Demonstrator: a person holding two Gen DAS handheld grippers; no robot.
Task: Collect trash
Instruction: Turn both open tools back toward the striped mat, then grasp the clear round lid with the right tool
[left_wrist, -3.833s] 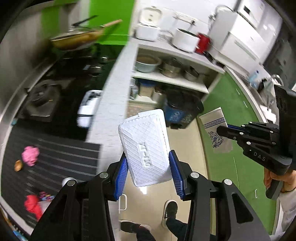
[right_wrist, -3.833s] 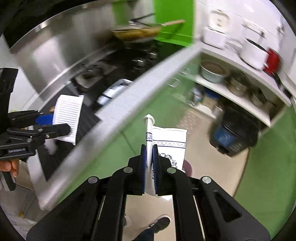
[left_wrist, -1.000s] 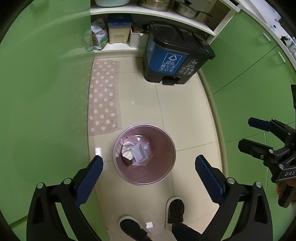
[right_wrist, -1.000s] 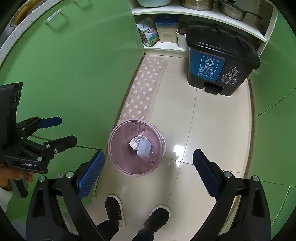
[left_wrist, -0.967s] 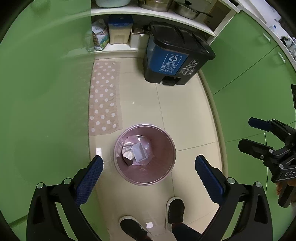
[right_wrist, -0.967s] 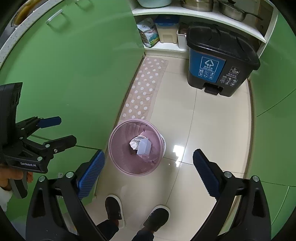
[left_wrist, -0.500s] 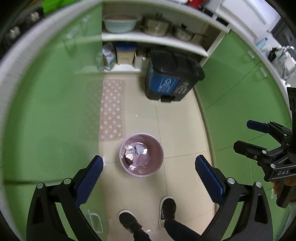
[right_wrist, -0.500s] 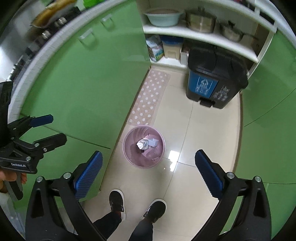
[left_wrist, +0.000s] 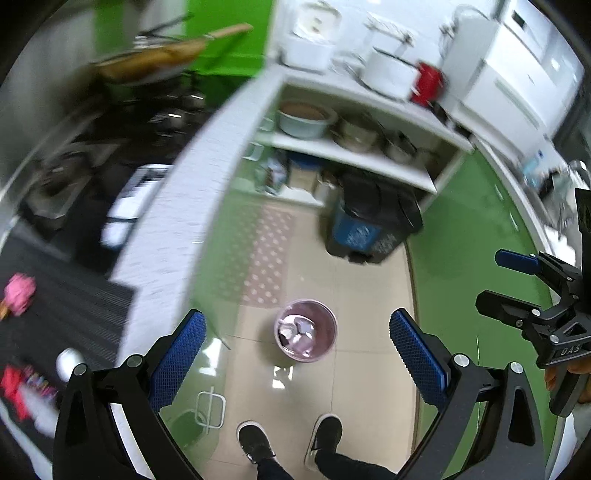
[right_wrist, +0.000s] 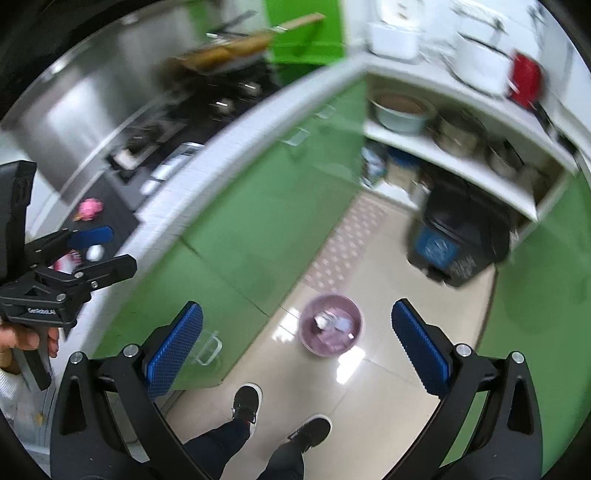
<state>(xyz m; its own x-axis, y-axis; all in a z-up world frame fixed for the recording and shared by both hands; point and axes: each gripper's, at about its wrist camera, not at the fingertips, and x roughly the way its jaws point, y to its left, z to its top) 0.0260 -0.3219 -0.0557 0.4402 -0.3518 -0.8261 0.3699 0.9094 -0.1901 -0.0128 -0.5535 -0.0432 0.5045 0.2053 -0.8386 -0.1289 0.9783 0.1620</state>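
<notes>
Trash first, far left on your counter (left_wrist: 173, 221): a pink wad (left_wrist: 19, 291), a red scrap (left_wrist: 11, 384) and a white cap (left_wrist: 68, 363) sit on the dark mat (left_wrist: 74, 306), all pretty blurry, so I can't say exactly what they are. Your left gripper (left_wrist: 295, 347) has its jaws spread wide with nothing in them. Between its pads, down on the floor (left_wrist: 369, 280), is the pink bin (left_wrist: 306, 329) with white scraps already inside, just ahead of your shoes. Your right gripper (right_wrist: 295, 345) is also wide and empty, off to the right. The black bin (left_wrist: 373, 221) stands further back under the shelves.

What could bite you: everything's smeared from motion, so if you swing onto the counter this fast you may clip the edge or nudge the cap off. The soft wad could also slip out of a loose pinch on the way back to the bin.
</notes>
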